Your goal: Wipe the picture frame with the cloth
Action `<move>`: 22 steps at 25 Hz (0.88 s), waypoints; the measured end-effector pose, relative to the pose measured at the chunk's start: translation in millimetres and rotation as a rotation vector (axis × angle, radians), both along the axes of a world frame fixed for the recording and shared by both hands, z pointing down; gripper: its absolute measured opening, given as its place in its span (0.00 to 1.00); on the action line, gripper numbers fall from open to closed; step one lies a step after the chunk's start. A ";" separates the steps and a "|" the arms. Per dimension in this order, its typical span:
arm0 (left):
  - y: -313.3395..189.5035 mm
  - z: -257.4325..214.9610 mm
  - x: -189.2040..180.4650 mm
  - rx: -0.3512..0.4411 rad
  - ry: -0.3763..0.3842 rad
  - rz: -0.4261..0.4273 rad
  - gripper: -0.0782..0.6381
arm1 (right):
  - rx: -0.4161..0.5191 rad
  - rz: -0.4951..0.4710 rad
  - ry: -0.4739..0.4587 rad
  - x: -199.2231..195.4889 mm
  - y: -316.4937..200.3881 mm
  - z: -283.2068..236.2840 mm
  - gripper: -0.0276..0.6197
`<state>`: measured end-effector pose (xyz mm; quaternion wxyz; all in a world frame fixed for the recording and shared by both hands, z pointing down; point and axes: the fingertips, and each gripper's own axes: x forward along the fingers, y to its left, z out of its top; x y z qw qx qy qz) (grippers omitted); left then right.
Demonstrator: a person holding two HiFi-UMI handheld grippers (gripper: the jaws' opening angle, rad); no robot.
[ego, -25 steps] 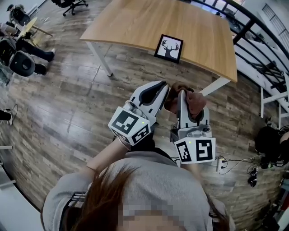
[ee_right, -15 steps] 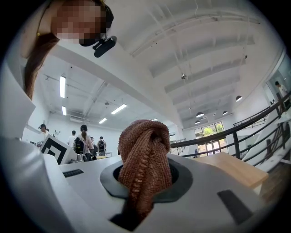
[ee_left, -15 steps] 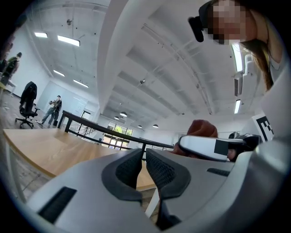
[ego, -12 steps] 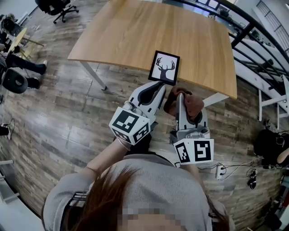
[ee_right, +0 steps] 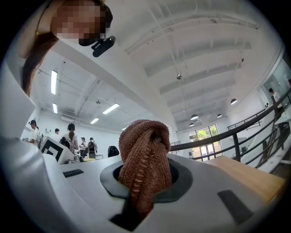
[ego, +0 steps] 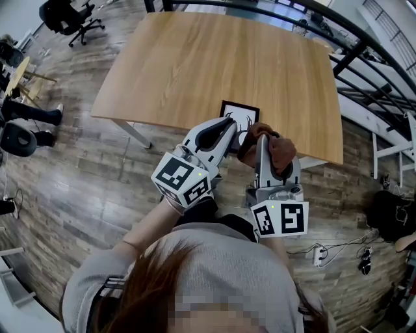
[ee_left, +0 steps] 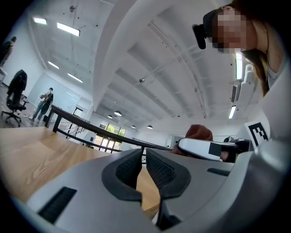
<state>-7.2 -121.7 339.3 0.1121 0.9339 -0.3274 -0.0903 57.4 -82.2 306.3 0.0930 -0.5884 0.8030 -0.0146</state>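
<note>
The black picture frame (ego: 241,115) with a deer print lies flat near the wooden table's (ego: 195,58) front edge, its near part hidden behind my grippers. My left gripper (ego: 229,127) is shut and empty, its tip over the frame's near left corner in the head view. My right gripper (ego: 262,139) is shut on the rust-brown cloth (ego: 277,150), which bulges out on both sides of the jaws. In the right gripper view the cloth (ee_right: 143,166) fills the gap between the pads. In the left gripper view the pads (ee_left: 129,169) meet, and the tabletop (ee_left: 32,157) runs ahead.
A black railing (ego: 364,45) runs behind and to the right of the table. Office chairs (ego: 62,16) and seated people stand at the far left. A power strip (ego: 318,255), cables and a dark bag (ego: 390,214) lie on the wood floor at the right.
The table and frame have drawn closer in the head view; the frame has gone from well ahead of the grippers to partly under their tips. Both grippers kept their grip and spacing.
</note>
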 end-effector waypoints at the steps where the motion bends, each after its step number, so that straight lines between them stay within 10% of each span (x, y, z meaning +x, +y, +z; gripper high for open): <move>1: -5.5 3.5 1.0 -0.010 -0.005 0.004 0.13 | -0.009 -0.001 0.001 -0.2 -5.7 2.7 0.16; 7: -17.2 31.2 20.1 -0.071 -0.112 0.072 0.15 | -0.041 0.003 -0.010 12.7 -26.9 9.6 0.16; 13: -29.2 51.7 25.3 -0.156 -0.123 0.090 0.40 | -0.056 -0.026 -0.006 27.1 -43.3 8.3 0.16; 22: -55.3 169.5 -11.8 -0.535 -0.137 0.019 0.49 | -0.144 -0.054 -0.015 40.7 -61.1 41.7 0.16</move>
